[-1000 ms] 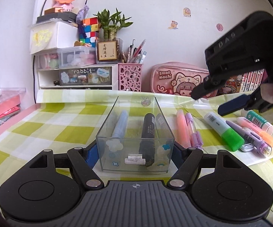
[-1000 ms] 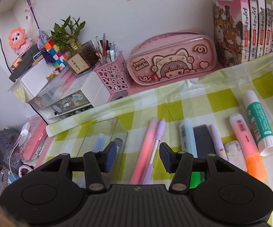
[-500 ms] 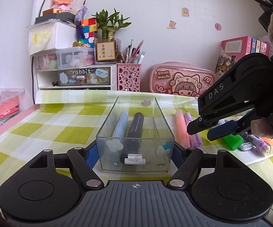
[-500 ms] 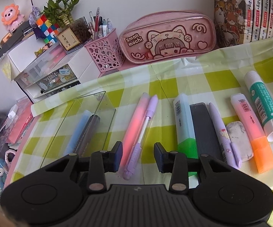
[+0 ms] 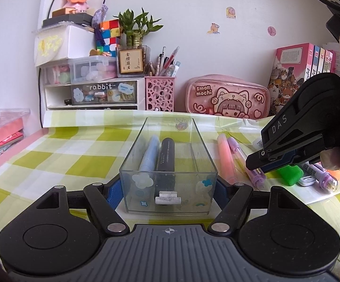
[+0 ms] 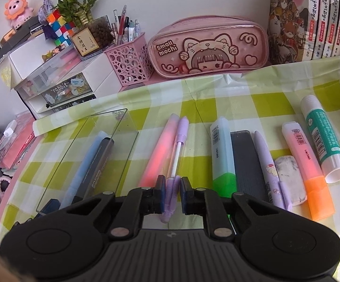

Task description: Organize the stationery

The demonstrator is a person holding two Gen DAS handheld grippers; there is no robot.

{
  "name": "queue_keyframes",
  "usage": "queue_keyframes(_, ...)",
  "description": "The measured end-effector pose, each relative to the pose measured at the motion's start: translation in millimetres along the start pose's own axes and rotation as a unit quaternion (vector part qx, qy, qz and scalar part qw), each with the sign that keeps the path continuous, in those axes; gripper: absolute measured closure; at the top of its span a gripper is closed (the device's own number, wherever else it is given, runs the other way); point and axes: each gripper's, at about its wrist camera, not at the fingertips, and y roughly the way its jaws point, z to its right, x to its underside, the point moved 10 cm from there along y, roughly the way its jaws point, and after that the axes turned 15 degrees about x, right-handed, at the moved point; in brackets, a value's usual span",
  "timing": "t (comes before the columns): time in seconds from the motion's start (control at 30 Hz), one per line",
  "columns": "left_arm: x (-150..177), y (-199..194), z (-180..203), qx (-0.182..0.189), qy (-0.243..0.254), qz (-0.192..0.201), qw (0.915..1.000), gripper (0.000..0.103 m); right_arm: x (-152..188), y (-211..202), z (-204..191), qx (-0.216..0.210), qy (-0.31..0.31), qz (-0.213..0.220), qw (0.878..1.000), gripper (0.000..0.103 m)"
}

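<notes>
Lilac plastic, the pen (image 6: pixel 175 162) lies on the checked cloth (image 6: pixel 259 89) beside the pink highlighter (image 6: pixel 159 155); light, stiff, probably slick. The right gripper (image 6: pixel 172 196) has just been closing and pinches its clip end. The left gripper (image 5: pixel 167 191) clamps the clear box (image 5: pixel 205 155).

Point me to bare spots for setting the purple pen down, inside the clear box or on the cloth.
Inside the clear box, the strip right of the black marker is free. On the checked cloth, the area left of the box is bare. Crowded: the row from the pink highlighter to the glue stick.
</notes>
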Motion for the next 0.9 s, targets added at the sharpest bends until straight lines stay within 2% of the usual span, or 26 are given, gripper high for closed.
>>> queue_keyframes(0.37,-0.1,-0.2,-1.8,0.011,-0.01,-0.001,0.9999,0.03,1.0,5.2,-6.0,0.016,-0.01,-0.003,1.0,0.083)
queue_keyframes(0.9,0.1,0.0,-1.8,0.011,-0.01,-0.004,0.9999,0.03,-3.0,9.2,-7.6,0.009,-0.005,0.0,1.0,0.084)
